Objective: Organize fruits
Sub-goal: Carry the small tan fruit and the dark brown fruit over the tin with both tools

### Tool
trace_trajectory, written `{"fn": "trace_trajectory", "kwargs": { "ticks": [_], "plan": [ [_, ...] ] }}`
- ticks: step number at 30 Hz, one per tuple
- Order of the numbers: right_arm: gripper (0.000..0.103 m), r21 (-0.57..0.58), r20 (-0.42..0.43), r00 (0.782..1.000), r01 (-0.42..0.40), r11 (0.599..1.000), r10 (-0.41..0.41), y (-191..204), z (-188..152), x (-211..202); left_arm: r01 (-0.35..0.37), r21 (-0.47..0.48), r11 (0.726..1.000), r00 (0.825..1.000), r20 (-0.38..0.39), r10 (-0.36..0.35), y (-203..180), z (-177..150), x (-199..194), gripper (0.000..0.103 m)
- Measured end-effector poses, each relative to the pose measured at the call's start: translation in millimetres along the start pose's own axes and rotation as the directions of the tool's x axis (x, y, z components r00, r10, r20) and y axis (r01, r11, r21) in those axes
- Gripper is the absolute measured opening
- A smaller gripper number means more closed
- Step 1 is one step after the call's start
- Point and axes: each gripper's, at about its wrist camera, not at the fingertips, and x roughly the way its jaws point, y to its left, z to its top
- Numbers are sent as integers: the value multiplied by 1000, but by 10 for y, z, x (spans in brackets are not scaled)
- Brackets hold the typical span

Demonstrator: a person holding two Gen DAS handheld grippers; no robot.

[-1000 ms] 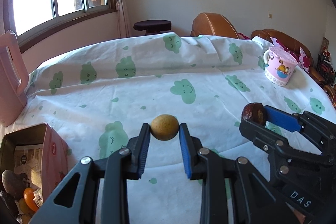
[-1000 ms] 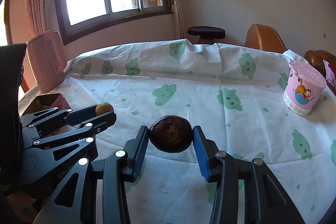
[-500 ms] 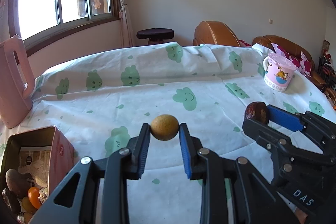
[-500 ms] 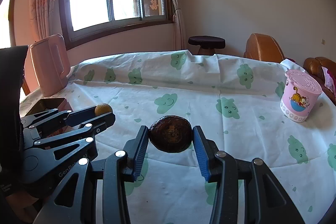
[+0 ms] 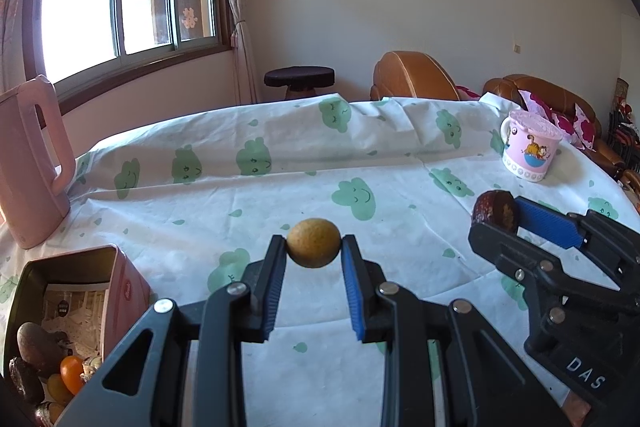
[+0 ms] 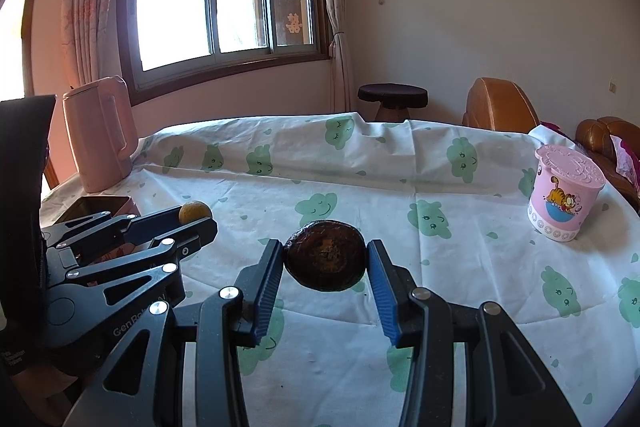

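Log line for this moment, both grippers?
left gripper: shut on yellow fruit | right gripper: shut on dark fruit | tin: partly filled

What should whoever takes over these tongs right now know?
Left tongs: shut on the small round yellow-brown fruit, held above the cloud-print tablecloth.
Right tongs: shut on the dark brown wrinkled fruit.
Pink metal box, at the table's left edge, already holds several fruits.
Left to do: probably both held fruits go into that box.
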Motion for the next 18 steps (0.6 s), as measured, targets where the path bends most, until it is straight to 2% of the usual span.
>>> {"fn": "trace_trajectory", "kwargs": {
  "ticks": [18],
  "plan": [
    [45,-11,68,998,7,1000,-6,21,-12,-136,-11,-10,1000,999,52,11,34,-13,-106,29]
  ]
}}
